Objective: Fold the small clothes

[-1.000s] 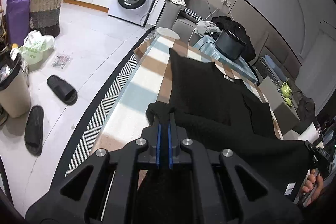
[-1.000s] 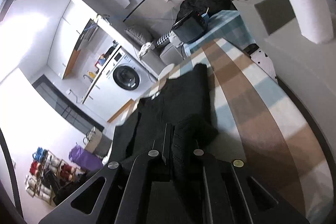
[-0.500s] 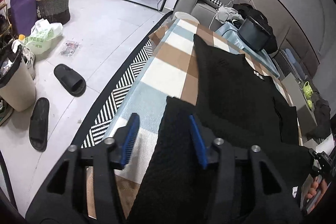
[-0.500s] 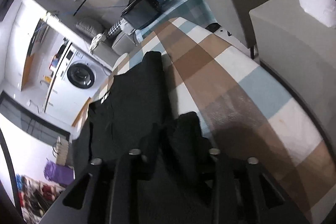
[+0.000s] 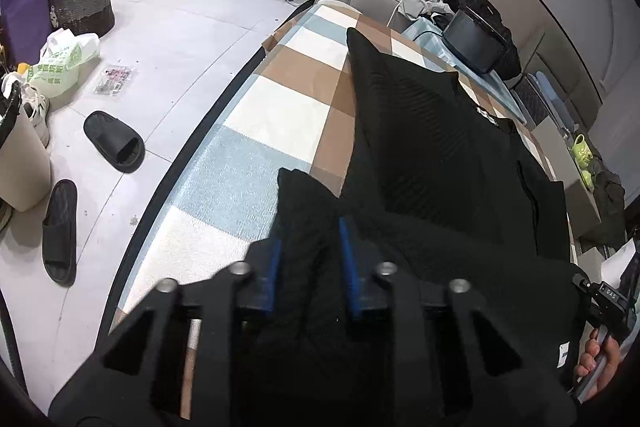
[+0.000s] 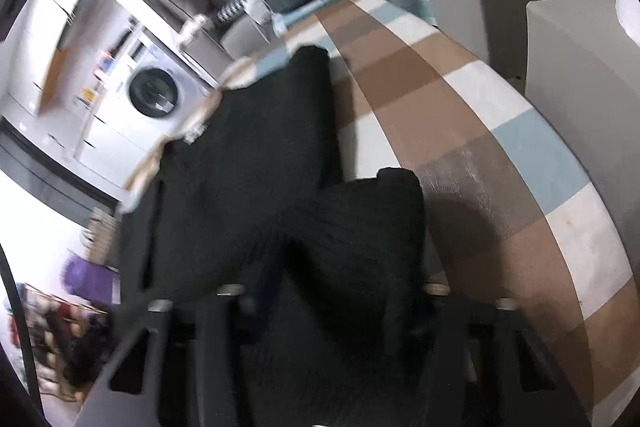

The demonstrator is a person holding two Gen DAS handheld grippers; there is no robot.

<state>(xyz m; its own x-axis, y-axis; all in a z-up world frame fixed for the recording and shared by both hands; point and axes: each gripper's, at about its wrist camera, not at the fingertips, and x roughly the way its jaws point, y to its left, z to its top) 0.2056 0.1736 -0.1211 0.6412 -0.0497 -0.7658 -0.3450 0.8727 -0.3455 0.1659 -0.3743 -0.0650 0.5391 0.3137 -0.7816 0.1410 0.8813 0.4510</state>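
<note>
Left wrist view, left gripper [image 5: 308, 247] jaws closing around black garment [image 5: 420, 131] fold, right gripper [image 6: 332, 291] likewise.

Both wrist views sit close behind their own jaws, angled steeply down over the checked table [image 5: 280, 115], sharing the black garment [image 5: 432, 147] toward 12 o'clock and the washing machine [image 6: 154, 95], at 12 o'clock left, 10 o'clock right.
</note>
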